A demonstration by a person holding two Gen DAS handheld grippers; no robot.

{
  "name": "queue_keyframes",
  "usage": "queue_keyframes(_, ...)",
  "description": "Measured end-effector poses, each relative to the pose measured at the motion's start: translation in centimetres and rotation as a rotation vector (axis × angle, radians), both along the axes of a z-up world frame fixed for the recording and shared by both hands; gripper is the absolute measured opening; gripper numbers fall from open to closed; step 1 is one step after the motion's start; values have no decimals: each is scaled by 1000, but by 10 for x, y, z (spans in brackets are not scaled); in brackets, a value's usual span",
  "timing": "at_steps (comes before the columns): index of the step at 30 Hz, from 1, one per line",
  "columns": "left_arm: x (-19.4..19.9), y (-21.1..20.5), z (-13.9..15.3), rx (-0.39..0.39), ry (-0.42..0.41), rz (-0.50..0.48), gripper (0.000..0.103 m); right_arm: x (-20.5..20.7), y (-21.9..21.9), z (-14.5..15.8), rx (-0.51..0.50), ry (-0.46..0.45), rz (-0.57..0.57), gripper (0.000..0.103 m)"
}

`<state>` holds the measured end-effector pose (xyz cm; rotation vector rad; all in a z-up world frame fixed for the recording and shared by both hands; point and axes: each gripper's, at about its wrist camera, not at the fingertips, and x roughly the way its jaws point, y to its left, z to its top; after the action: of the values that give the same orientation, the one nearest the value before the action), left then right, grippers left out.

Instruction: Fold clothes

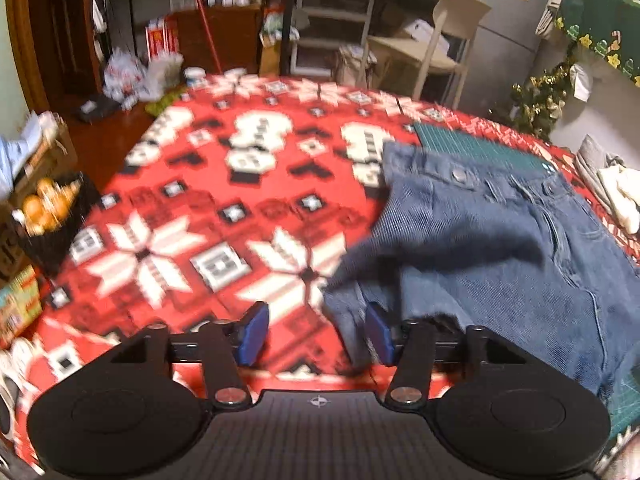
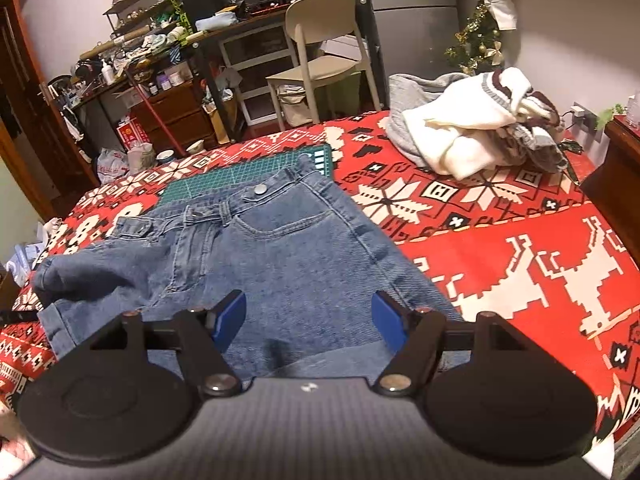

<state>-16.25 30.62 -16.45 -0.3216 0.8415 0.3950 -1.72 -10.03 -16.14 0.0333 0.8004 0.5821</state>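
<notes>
Both my grippers, left gripper (image 1: 316,334) and right gripper (image 2: 310,322), stood agape, gripping nothing; jeans (image 2: 280,248) lay partly folded, clothes pile (image 2: 476,128) remained.

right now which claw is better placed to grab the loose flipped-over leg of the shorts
Left. The left claw is open right at the folded-over leg hem of the shorts, one finger beside the cloth. The right claw is open above the middle.
</notes>
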Motion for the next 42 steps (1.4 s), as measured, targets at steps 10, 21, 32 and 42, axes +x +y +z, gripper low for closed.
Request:
queue_keyframes(10, 20, -9, -19, -4, -5, 46, 38, -4, -6, 0, -17, 4, -3, 83)
queue_keyframes(21, 7, -15, 12, -43, -7, 45, 11, -2, -22, -2, -25, 8, -48, 87)
queue_keyframes(32, -16, -19, 24, 6, 80, 18, 11, -2, -9, -2, -40, -14, -18, 96)
queue_keyframes(42, -14, -39, 24, 35, 113, -16, 17, -5, 2, 10, -63, -55, -30, 102)
